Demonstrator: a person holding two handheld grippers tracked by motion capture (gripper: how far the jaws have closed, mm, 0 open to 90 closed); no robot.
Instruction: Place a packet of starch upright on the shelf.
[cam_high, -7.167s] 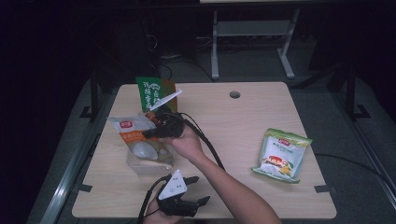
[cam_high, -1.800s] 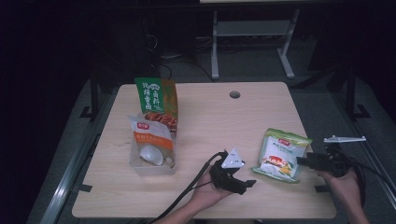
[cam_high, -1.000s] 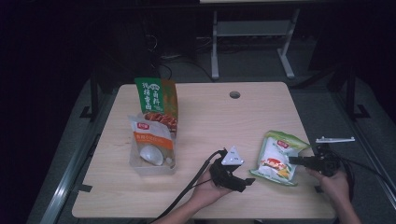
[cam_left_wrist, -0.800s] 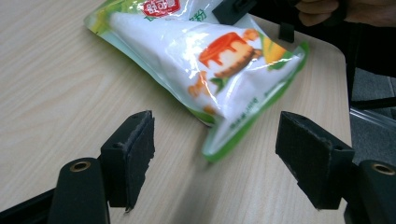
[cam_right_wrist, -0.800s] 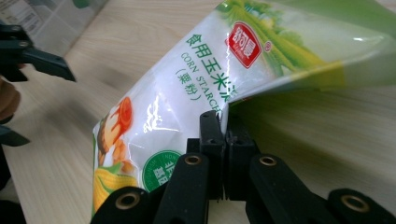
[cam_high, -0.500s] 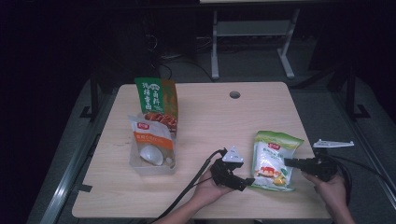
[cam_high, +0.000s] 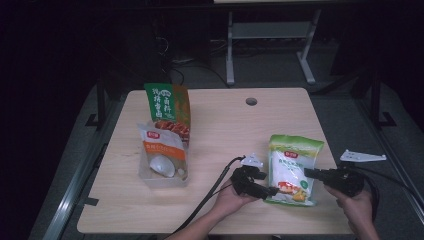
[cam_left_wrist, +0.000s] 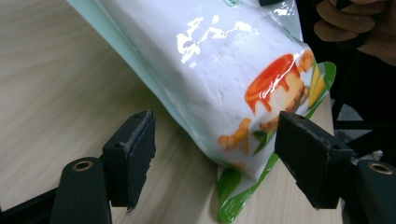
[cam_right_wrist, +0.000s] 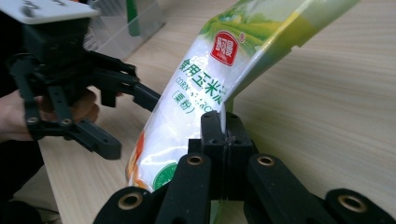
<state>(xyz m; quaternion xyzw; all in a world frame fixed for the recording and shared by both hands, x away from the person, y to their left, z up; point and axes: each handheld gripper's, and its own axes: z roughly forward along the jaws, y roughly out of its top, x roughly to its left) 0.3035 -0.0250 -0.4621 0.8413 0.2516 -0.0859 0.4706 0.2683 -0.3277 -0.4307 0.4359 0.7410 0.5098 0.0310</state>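
The right gripper (cam_right_wrist: 223, 140) pinches the starch bag's (cam_high: 292, 167) edge, lifted off the worktop (cam_high: 225, 120); the left gripper (cam_left_wrist: 215, 154), wide open at its lower corner, has yet to grip.

A dim lab: bare wooden table (cam_high: 220, 125), cables, metal frame (cam_high: 270, 37).

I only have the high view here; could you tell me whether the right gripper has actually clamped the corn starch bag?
Observer: Yes, the right gripper is shut on the edge of the corn starch bag.
Operator: Thank you. And is the left gripper gripping it too?
Observer: No, the left gripper is open, with the bag's bottom end lying between its jaws, touching neither pad.
Operator: Is that end resting on the table?
Observer: Its green bottom corner rests on the table.
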